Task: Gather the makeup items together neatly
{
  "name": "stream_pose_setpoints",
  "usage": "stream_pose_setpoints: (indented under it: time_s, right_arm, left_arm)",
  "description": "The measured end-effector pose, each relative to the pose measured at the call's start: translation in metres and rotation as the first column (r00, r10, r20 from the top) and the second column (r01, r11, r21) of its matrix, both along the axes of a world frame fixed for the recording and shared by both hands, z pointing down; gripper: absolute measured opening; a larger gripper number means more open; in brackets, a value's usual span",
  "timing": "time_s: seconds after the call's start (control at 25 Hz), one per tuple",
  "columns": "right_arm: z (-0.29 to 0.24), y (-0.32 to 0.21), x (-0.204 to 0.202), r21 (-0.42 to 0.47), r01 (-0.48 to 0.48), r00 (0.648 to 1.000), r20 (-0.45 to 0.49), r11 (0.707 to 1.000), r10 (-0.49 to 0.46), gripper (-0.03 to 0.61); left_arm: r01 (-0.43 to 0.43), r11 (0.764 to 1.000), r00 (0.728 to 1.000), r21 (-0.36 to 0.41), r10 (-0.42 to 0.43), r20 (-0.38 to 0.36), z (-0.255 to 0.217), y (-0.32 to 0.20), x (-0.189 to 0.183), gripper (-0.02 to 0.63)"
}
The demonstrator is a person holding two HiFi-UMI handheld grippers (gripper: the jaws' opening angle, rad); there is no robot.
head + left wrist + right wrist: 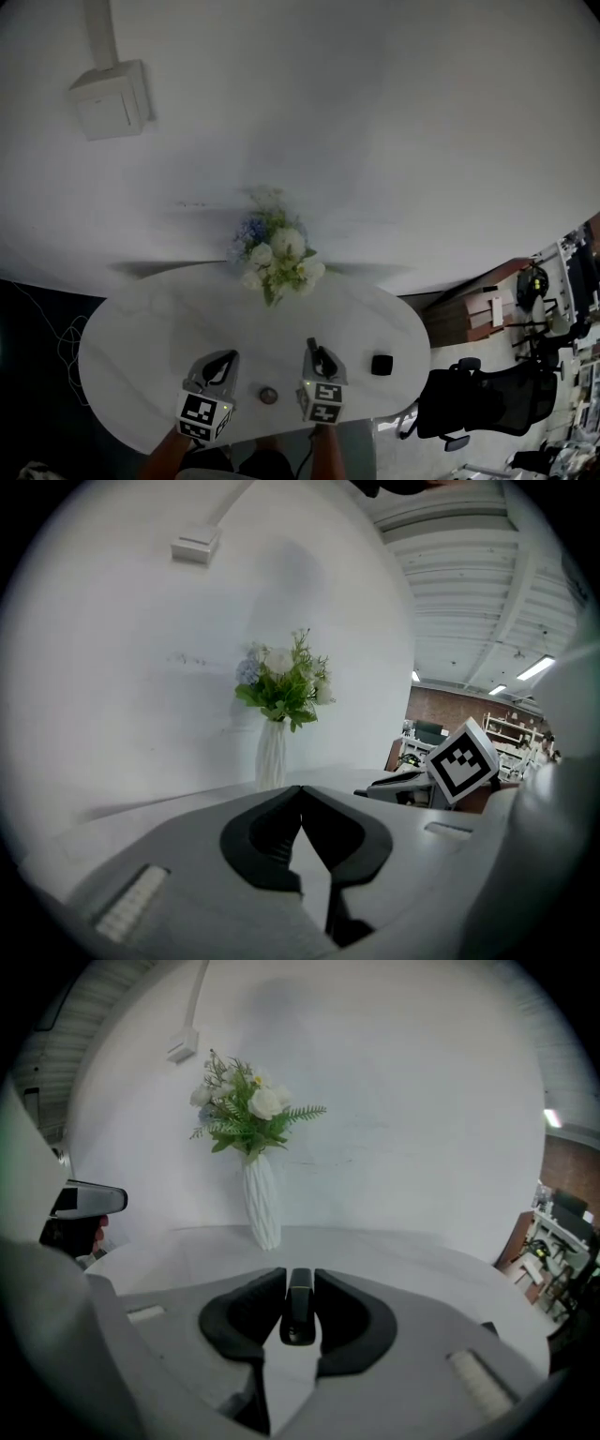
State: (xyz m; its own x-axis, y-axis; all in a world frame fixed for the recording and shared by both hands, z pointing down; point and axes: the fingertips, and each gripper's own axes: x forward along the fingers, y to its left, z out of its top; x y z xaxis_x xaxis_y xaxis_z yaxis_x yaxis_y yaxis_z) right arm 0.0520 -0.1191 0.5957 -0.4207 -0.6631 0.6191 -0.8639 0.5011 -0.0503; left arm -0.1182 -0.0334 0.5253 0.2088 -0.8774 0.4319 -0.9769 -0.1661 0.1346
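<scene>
In the right gripper view, my right gripper is shut on a slim dark makeup tube that stands upright between the pads. It hangs above the front of the white oval table, where the head view shows it as the right gripper. My left gripper has its tips touching and nothing between them; it is at the table's front left. A small round brownish item lies on the table between the two grippers. A small black square compact lies to the right.
A white ribbed vase with white and blue flowers stands at the table's back middle, against a white wall. A black office chair is off the table's right end. The table's front edge runs just below the grippers.
</scene>
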Motion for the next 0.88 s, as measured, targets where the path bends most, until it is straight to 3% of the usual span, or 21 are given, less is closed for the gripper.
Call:
stream_pose_setpoints:
  time_s: [0.52, 0.88]
  right_arm:
    - [-0.005, 0.083, 0.024, 0.008, -0.116, 0.993, -0.002, 0.993, 0.116, 0.100]
    - [0.024, 0.122, 0.029, -0.041, -0.098, 0.995, -0.012, 0.994, 0.097, 0.100]
  left_arm:
    - [-0.125, 0.992, 0.992, 0.034, 0.125, 0.006, -0.010, 0.049, 0.009, 0.011]
    - [-0.140, 0.990, 0.990, -0.006, 0.140, -0.002, 0.012, 0.078, 0.021, 0.011]
